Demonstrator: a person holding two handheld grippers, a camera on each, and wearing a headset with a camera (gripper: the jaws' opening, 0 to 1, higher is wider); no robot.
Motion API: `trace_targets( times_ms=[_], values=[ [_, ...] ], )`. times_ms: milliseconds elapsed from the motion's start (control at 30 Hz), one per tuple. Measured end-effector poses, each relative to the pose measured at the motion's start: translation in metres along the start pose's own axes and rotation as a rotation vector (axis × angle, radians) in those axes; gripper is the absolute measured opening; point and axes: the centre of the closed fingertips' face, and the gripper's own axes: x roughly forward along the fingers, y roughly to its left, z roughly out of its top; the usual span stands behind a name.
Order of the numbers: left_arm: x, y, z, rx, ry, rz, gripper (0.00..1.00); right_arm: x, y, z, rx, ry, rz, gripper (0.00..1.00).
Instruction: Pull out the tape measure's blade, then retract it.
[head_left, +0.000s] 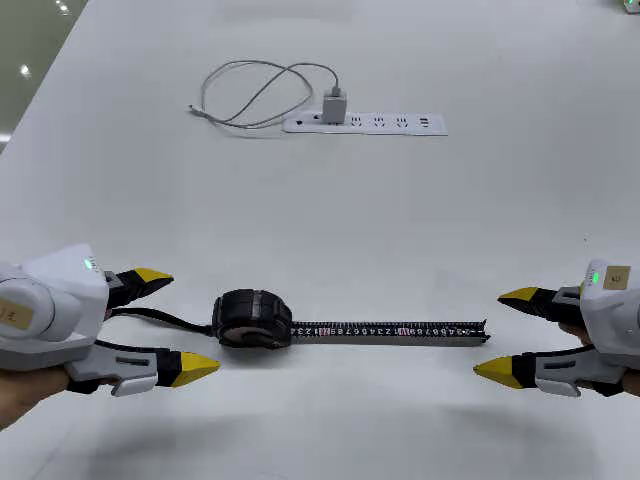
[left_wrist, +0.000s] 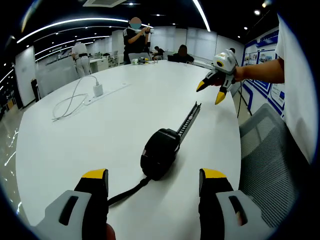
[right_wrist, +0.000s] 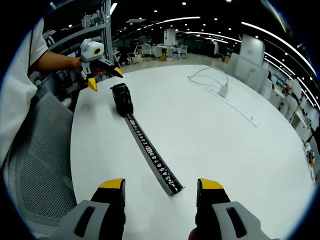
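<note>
on table (head_left: 320, 220), tape measure (head_left: 252, 319) blade (head_left: 390, 330) extends rightward

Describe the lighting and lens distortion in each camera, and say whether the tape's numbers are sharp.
Head view: soft even light, white table bright, a faint shadow under the tape measure. Left gripper view: fisheye curves the table edge, ceiling light strips glare. Right gripper view: same bending, but the numbers on the blade are sharp.

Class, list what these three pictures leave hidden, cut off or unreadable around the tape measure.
1. Head view: the end of the black wrist strap, behind the left hand-held gripper.
2. Left gripper view: markings on the dark numbered blade, too small.
3. Head view: labels on the white plastic power strip, too small.
</note>
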Motion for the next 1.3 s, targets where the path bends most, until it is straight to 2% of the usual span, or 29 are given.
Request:
trace_targets(
  times_ms=[333,600,733,1300],
  values=[
    [-0.015,-0.002,-0.011,-0.041,-0.002,0.040,0.80,-0.012,0.007,0.005,0.029,-0.029,-0.046,0.60],
    [-0.027,-0.004,-0.023,-0.060,0.000,0.070,0.84,-0.017,0.013,0.005,0.051,-0.047,-0.060,0.65],
    [-0.032,-0.006,-0.026,-0.077,-0.011,0.079,0.89,-0.019,0.016,0.002,0.052,-0.047,-0.069,0.67],
    [-0.045,-0.014,-0.042,-0.110,-0.040,0.144,0.94,-0.026,0.029,-0.010,0.100,-0.075,-0.096,0.79]
  ],
)
